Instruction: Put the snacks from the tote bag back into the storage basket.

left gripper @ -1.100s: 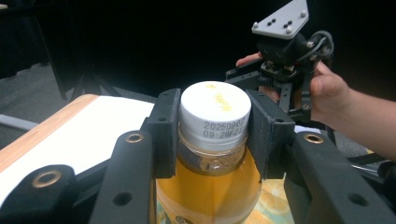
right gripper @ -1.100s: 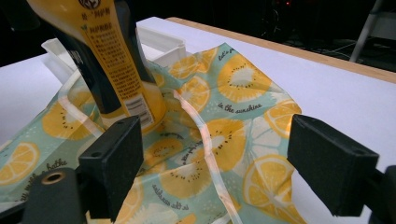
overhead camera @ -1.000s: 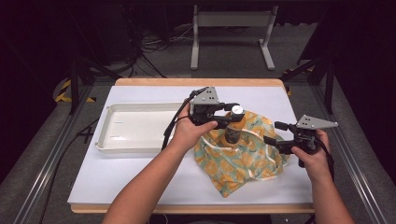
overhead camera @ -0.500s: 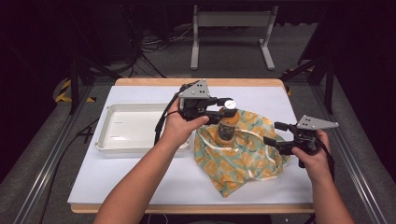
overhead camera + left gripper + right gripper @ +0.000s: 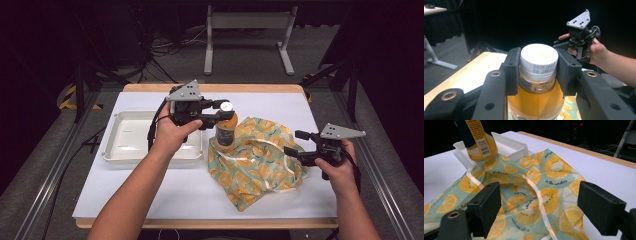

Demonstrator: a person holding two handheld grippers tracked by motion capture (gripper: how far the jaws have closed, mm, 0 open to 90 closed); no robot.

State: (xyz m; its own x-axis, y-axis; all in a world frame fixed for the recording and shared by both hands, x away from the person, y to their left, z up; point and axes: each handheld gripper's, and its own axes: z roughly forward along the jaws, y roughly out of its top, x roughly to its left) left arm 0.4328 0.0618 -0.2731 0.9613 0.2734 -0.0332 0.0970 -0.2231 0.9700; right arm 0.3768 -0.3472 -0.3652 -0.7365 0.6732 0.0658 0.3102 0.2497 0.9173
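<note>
Left gripper view shows a date code on the bottle (image 5: pixel 538 82) cap.

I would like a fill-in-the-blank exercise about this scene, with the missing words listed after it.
1. The left gripper is shut on the bottle's white ____.
2. The bottle holds a liquid of ____ colour.
3. The bag is printed with slices of ____.
4. The white tray lies to the ____ of the bag in the high view.

Missing words: cap; orange; orange; left

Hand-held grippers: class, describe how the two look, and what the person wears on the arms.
Each hand-held gripper, left and right, is black with two blocky jaws, a grey three-cornered plate with small holes on top, and a trailing black cable. Both forearms are bare, no sleeves.
</note>
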